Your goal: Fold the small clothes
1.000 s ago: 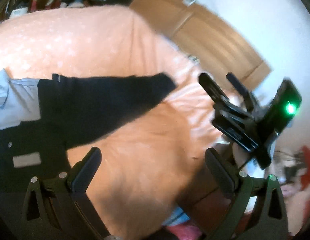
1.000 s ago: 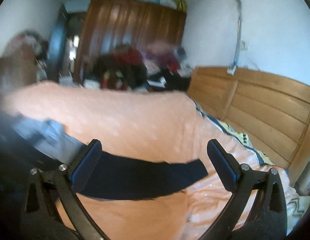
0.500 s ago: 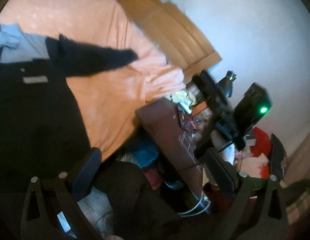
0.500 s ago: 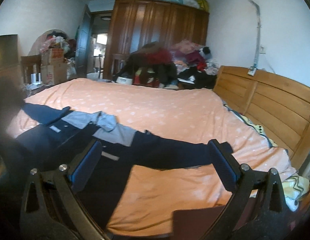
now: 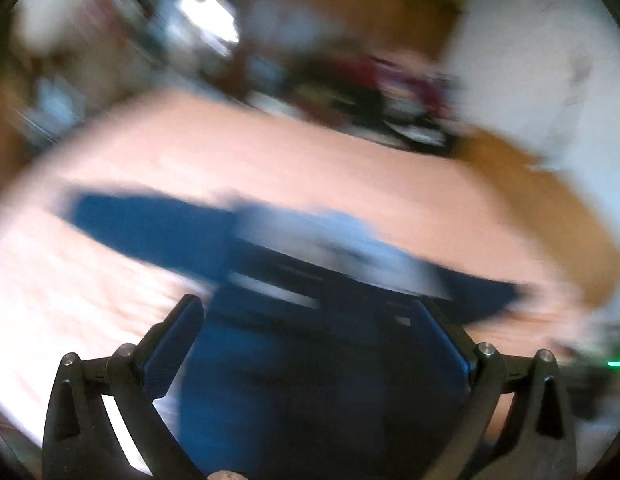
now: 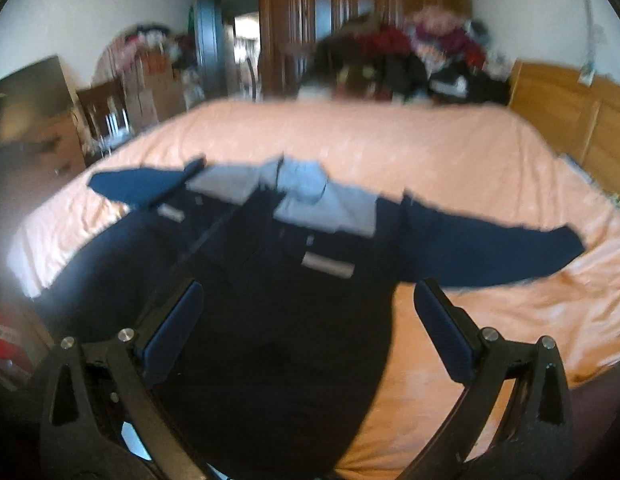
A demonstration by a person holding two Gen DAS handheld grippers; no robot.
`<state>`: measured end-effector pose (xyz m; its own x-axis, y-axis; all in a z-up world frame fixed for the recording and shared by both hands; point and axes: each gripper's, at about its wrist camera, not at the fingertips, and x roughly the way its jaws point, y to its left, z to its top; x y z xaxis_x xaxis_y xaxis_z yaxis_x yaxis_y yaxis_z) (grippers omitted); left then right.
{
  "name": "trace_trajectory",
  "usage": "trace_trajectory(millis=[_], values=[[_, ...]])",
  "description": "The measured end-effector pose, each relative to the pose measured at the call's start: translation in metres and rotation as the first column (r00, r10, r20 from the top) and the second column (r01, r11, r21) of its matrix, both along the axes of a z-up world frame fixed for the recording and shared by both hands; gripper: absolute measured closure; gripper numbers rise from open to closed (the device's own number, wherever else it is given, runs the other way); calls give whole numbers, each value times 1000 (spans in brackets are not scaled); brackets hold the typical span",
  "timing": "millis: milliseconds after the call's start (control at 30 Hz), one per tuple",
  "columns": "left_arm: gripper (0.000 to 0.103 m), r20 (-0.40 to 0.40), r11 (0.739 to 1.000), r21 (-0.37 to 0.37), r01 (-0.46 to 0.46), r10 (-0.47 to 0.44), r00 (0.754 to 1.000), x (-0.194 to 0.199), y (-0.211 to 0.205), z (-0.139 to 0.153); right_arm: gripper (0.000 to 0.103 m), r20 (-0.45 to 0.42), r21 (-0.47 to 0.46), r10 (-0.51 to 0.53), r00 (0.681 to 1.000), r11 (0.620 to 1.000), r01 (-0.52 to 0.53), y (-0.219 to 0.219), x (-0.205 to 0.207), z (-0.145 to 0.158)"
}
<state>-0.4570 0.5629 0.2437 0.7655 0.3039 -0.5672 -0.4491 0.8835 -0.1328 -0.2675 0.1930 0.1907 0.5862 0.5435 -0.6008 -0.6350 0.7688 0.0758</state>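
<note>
A dark navy jacket [image 6: 278,304] with a grey-blue hood [image 6: 306,192] lies spread face up on the orange bedspread [image 6: 450,152], both sleeves stretched out sideways. My right gripper [image 6: 308,332] hovers open above the jacket's body, nothing between its fingers. The left wrist view is heavily blurred by motion; the same jacket [image 5: 310,360] fills its lower middle, one sleeve [image 5: 150,224] reaching left. My left gripper [image 5: 310,344] is open over the jacket's body and holds nothing.
A wooden headboard [image 6: 570,120] runs along the bed's right side. Beyond the bed a pile of clothes [image 6: 410,60] sits before a wooden wardrobe [image 6: 350,0]. Wooden furniture and boxes [image 6: 130,88] stand at the left.
Both grippers swung back toward the bed. The left one turned from the floor and bedside clutter to face the jacket; the right one moved closer over the jacket's body. Both stayed open.
</note>
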Motion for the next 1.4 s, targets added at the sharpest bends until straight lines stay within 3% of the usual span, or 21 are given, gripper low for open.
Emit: trace_trajectory(millis=[33, 100, 167, 200, 300, 367, 433, 500, 600, 800, 867, 933, 1000, 1100, 1200, 1267, 1300, 1400], values=[[0, -8, 994, 94, -61, 62, 998, -1, 6, -2, 0, -23, -22, -8, 1000, 1000, 8, 7, 6, -11], [0, -45, 985, 156, -72, 80, 996, 7, 20, -21, 0, -84, -57, -28, 996, 998, 23, 19, 19, -35], [0, -137, 992, 122, -29, 46, 989, 27, 28, -53, 0, -158, -103, -61, 986, 994, 45, 29, 31, -60], [0, -201, 998, 63, 1, 11, 980, 42, 34, -79, 0, -180, -132, -78, 980, 990, 55, 33, 33, -71], [0, -281, 999, -22, 32, -37, 959, 65, 34, -130, 0, -241, -196, -112, 964, 978, 64, 39, 27, -103], [0, -317, 997, -66, 50, -68, 946, 75, 34, -162, 0, -256, -155, -132, 958, 983, 94, 29, 21, -110], [0, -391, 992, -117, 37, -81, 917, 89, 36, -201, 0, -273, -122, -141, 952, 986, 111, 16, 15, -103], [0, -426, 994, -107, 33, -75, 901, 90, 38, -221, 0, -274, -99, -148, 950, 987, 125, 9, 8, -99], [0, -417, 995, -87, 41, -74, 906, 93, 30, -224, 0, -278, -72, -170, 945, 985, 156, 2, -1, -99], [0, -376, 993, -103, 57, -92, 922, 83, 33, -220, 0, -436, -40, -106, 894, 994, 98, -14, 18, -91], [0, -378, 993, -106, 57, -93, 921, 83, 34, -219, 1, -464, 28, -84, 882, 994, 109, -40, 27, -75], [0, -379, 993, -105, 57, -93, 921, 85, 37, -217, 1, -420, 90, -111, 901, 983, 163, -84, 43, -50], [0, -383, 992, -110, 55, -93, 919, 86, 37, -217, 1, -397, 144, -174, 901, 958, 249, -143, 84, -23], [0, -405, 993, -109, 44, -85, 910, 92, 37, -216, 1, -404, 206, -285, 869, 897, 390, -226, 148, -7], [0, -417, 995, -101, 23, -63, 907, 101, 37, -218, 8, -508, 322, -353, 786, 768, 553, -332, 213, -22], [0, -424, 996, -93, 16, -54, 904, 105, 37, -219, 19, -565, 378, -365, 740, 683, 625, -381, 233, -31], [0, -428, 996, -92, 9, -48, 903, 108, 38, -219, 19, -587, 408, -374, 718, 629, 662, -413, 242, -33], [0, -430, 995, -95, -4, -38, 902, 114, 40, -220, 25, -594, 432, -381, 708, 591, 681, -446, 251, -38]])
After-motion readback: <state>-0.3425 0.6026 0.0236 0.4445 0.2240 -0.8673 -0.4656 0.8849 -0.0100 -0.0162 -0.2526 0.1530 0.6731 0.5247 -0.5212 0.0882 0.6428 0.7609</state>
